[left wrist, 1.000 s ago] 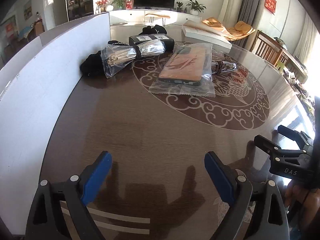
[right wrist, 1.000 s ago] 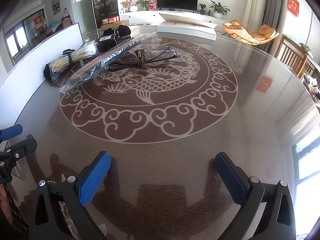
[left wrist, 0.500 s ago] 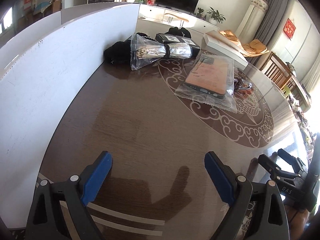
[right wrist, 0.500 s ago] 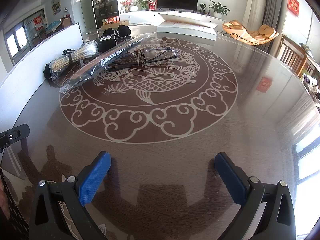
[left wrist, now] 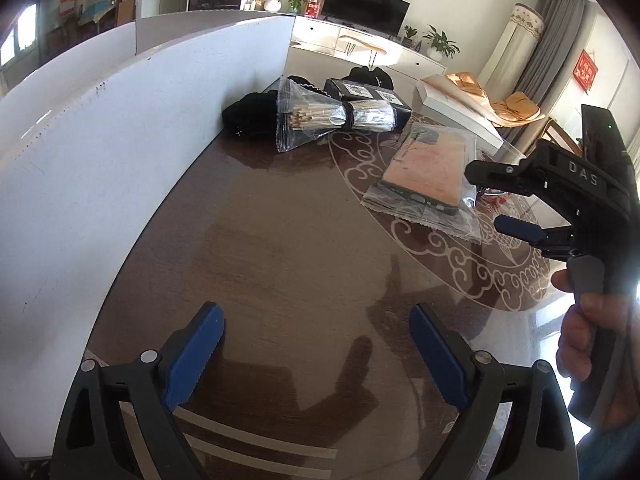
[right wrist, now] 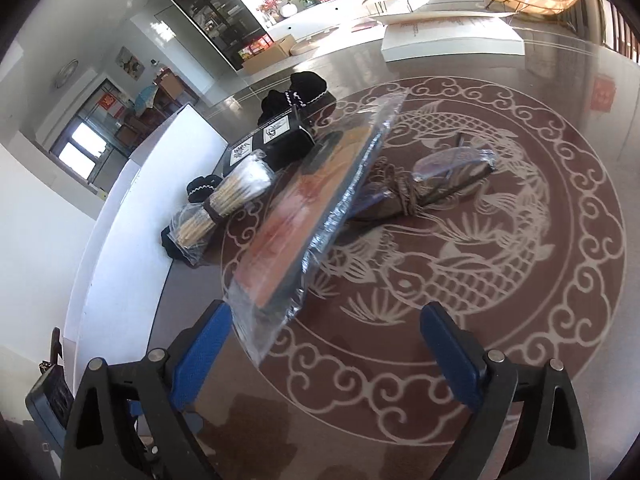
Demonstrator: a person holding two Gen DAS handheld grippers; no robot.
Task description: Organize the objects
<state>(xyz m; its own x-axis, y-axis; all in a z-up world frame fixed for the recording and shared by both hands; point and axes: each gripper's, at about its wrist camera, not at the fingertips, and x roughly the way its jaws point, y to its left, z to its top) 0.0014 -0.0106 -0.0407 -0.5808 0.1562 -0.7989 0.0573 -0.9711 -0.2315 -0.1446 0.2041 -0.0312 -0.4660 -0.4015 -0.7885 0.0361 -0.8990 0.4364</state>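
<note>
we judged bagged phone case (right wrist: 308, 216) light, stiff inside, film slippery and crinkly; best hold across near short edge. case lay on table (right wrist: 520, 360) over medallion, near end just ahead of right gripper (right wrist: 324, 344), beside its left pad, untouched. right jaws apart, just been closing, nothing between. left gripper (left wrist: 316, 354) apart, empty, well short of case.

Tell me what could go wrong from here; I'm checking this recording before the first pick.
The right gripper, jaws open and just narrowing with nothing gripped, is nearing the bagged orange case; the slick bag's corner could slide off one pad. The case leans over the tied cable bundle, so lifting may drag it. The left gripper sits open beside the white board and could knock it.
</note>
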